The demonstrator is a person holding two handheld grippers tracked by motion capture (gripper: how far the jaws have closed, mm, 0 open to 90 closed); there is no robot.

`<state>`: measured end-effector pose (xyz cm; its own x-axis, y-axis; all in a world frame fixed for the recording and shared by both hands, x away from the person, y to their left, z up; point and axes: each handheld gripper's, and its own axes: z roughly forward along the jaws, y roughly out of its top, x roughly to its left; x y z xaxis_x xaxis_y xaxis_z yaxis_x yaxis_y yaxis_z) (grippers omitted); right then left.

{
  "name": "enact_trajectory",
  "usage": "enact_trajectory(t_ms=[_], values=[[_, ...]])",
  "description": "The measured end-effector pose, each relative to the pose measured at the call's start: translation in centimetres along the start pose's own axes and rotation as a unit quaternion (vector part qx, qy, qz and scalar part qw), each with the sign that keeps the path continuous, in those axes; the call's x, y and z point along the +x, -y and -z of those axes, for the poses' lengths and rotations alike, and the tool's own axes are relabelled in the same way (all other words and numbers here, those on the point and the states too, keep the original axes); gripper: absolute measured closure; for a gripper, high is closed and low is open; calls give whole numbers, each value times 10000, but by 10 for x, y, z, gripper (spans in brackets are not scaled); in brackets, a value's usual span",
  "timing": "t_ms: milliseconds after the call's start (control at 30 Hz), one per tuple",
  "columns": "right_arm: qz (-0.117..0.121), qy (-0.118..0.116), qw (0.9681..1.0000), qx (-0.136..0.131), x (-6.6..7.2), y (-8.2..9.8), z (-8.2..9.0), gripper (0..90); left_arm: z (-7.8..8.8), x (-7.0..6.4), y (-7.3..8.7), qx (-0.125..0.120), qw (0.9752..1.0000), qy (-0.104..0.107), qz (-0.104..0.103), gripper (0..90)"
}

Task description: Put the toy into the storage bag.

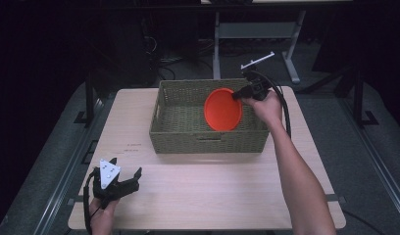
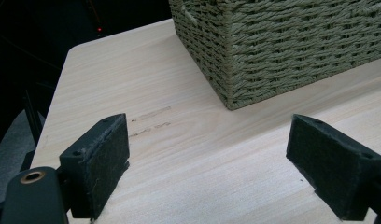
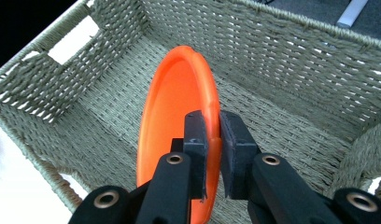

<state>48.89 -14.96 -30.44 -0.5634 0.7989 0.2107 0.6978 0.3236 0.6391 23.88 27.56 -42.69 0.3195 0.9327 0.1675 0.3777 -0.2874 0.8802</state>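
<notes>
An orange plate (image 1: pixel 222 108) stands on edge inside the woven green basket (image 1: pixel 178 134), toward its right half. My right gripper (image 1: pixel 237 94) is shut on the plate's rim, and in the right gripper view its black pads (image 3: pixel 195 135) clamp the orange plate (image 3: pixel 172 112) from both sides above the basket's floor (image 3: pixel 282 135). My left gripper (image 1: pixel 125 172) rests near the table's front left corner, far from the basket. Its jaws stand wide open with bare wood between the pads (image 2: pixel 97 158), and the basket's near corner (image 2: pixel 235 88) lies ahead of them.
The light wooden table (image 1: pixel 212 191) has free room in front of the basket and to its left. A faint mark (image 2: pixel 151 113) lies on the wood ahead of the left gripper. Dark floor, cables and a metal stand (image 1: pixel 257 29) lie behind the table.
</notes>
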Motion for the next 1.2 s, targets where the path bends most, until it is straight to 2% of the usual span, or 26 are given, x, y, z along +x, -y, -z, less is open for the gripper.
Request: enact_trajectory(t_ms=[300, 533, 667, 967, 1100, 1200], values=[[-4, 63, 9999, 95, 1, 2, -11, 814, 0, 1, 0, 3, 10000, -10, 24, 127], [-94, 38, 9998, 190, -5, 8, -20, 814, 1, 1, 0, -6, 10000, -12, -24, 127], [-156, 12, 9995, 266, -8, 11, -24, 813, 0, 2, 0, 2, 10000, -24, 32, 127], [-184, 52, 9991, 384, -12, 18, -33, 812, 1, 1, 0, -2, 10000, -17, -24, 127], [-220, 33, 9986, 473, -13, 21, -38, 811, 0, 1, 0, -31, 10000, -25, 62, 127], [-229, 30, 9985, 502, -12, 22, -41, 810, 0, 0, -1, -29, 10000, -26, 33, 127]])
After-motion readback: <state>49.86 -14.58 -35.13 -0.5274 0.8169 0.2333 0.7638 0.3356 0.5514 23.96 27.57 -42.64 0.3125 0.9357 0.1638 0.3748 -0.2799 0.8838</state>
